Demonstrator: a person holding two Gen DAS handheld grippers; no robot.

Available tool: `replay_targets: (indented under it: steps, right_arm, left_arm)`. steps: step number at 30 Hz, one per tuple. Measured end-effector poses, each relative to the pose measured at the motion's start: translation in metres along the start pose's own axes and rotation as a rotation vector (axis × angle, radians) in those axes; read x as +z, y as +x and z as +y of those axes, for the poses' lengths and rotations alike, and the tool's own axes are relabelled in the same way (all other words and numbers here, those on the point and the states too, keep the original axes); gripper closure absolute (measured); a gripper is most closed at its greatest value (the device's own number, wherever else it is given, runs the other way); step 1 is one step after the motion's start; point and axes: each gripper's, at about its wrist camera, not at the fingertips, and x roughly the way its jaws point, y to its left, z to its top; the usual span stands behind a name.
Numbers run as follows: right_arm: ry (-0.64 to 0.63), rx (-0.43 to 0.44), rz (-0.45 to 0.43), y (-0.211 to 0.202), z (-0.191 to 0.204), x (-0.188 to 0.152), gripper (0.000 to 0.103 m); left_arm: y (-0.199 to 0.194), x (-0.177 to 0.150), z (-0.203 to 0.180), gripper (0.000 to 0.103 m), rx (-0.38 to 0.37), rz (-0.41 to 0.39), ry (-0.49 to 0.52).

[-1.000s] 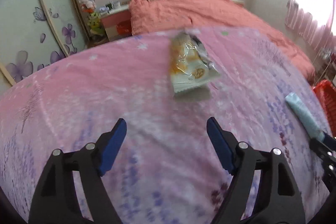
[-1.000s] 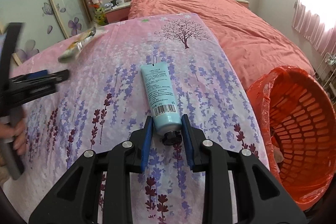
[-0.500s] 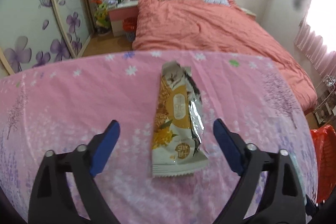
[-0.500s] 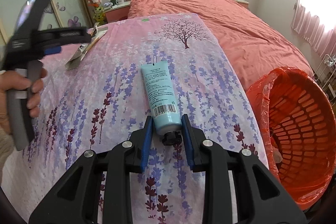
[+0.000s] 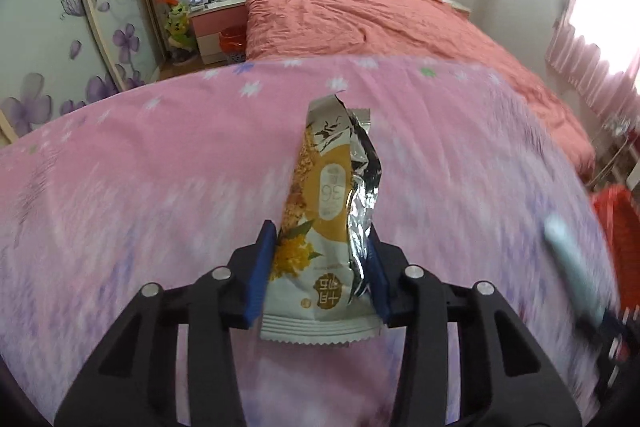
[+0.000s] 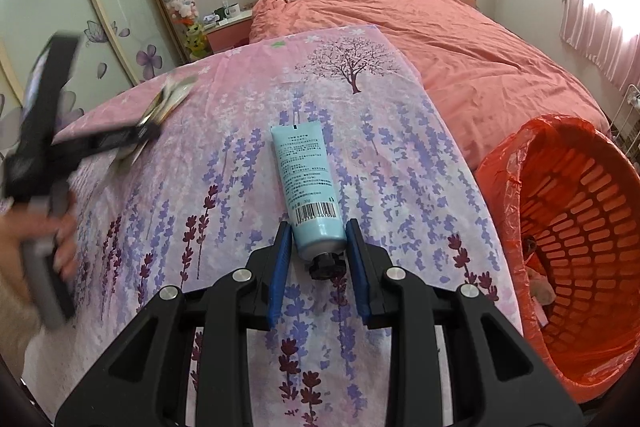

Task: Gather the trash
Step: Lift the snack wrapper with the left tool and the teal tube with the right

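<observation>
A pink sheet [image 6: 248, 131] printed with lavender sprigs and a tree covered the table, with a coral-quilted bed [image 6: 460, 39] beyond. The left tongs [image 5: 320, 267] were closing on a torn snack wrapper [image 5: 328, 211], both pads against its sides. The right tongs [image 6: 320, 259] flanked the cap end of a blue tube [image 6: 306, 183] lying on the sheet, jaws opening slightly. An orange lined basket [image 6: 580, 227] stood at the right.

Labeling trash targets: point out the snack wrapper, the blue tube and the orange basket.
snack wrapper [image 5: 320, 227], left wrist view, yellow printed front.
blue tube [image 6: 308, 179], right wrist view, printed body above the barcode.
orange basket [image 6: 592, 227], right wrist view, slotted inner wall.
</observation>
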Motion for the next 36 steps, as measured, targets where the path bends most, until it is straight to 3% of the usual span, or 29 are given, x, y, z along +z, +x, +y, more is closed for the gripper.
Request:
replay_targets:
  steps: [6, 9, 22, 36]
  right_arm:
    - [-0.018, -0.018, 0.0, 0.0, 0.008, -0.002, 0.065]
    - [-0.022, -0.028, 0.002, 0.001, 0.01, -0.001, 0.065]
    - [-0.062, -0.105, 0.009, 0.003, 0.023, -0.001, 0.069]
    - [-0.057, -0.1, 0.009, 0.002, 0.023, -0.001, 0.069]
  left_arm:
    - [-0.05, -0.069, 0.002, 0.059, 0.029, -0.009, 0.038]
    - [-0.062, -0.084, 0.005, 0.057, 0.06, -0.028, 0.043]
    - [-0.065, -0.086, 0.014, 0.055, 0.045, -0.017, -0.007]
    - [-0.065, -0.085, 0.019, 0.055, 0.03, -0.016, -0.019]
